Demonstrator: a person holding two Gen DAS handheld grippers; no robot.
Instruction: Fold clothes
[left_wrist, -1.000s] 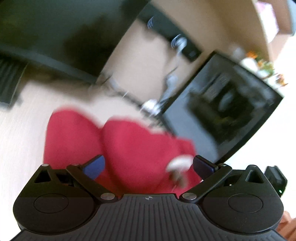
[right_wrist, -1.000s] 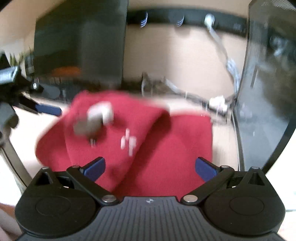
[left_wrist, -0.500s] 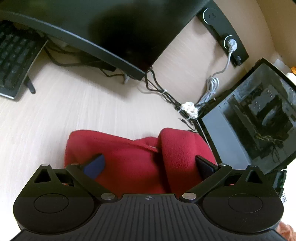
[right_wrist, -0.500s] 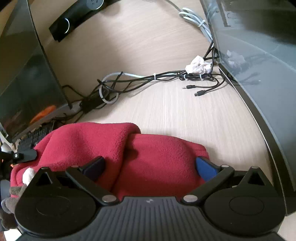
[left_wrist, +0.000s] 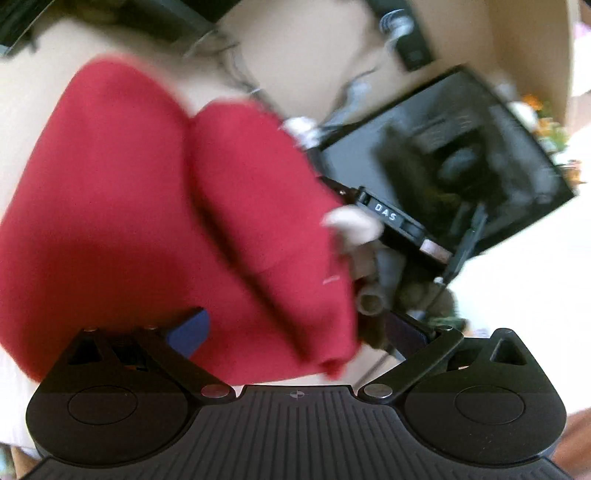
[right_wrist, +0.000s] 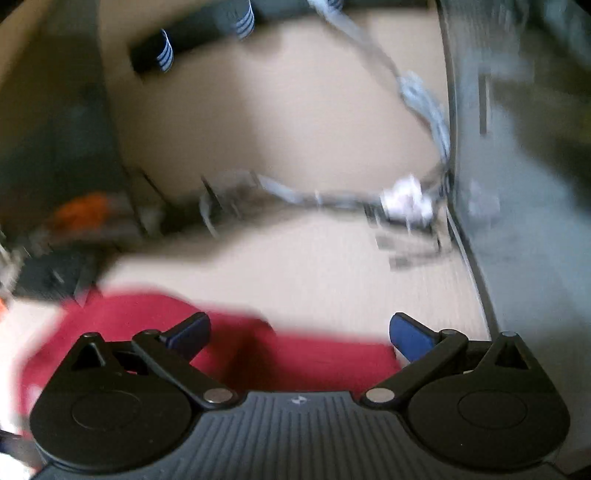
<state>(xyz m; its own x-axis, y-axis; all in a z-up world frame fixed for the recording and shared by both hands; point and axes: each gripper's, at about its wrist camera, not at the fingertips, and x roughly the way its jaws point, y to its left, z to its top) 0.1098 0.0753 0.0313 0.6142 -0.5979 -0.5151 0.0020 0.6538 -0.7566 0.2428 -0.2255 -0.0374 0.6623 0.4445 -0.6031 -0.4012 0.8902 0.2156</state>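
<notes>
Both views are motion-blurred. A soft red fleece garment (left_wrist: 155, 221) lies bunched in two thick folds on the pale wooden desk (right_wrist: 314, 266), close under the left gripper (left_wrist: 295, 328), whose blue-padded fingers are spread with nothing between them. The right gripper (right_wrist: 299, 328) is likewise released, above the garment's near edge.

Both views show heavy motion blur; only each camera's own mount reads sharp. Lighting is soft and even, washing out white at the left view's right edge. Fisheye distortion bends the desk (right_wrist: 314, 122) and surroundings at the borders.
</notes>
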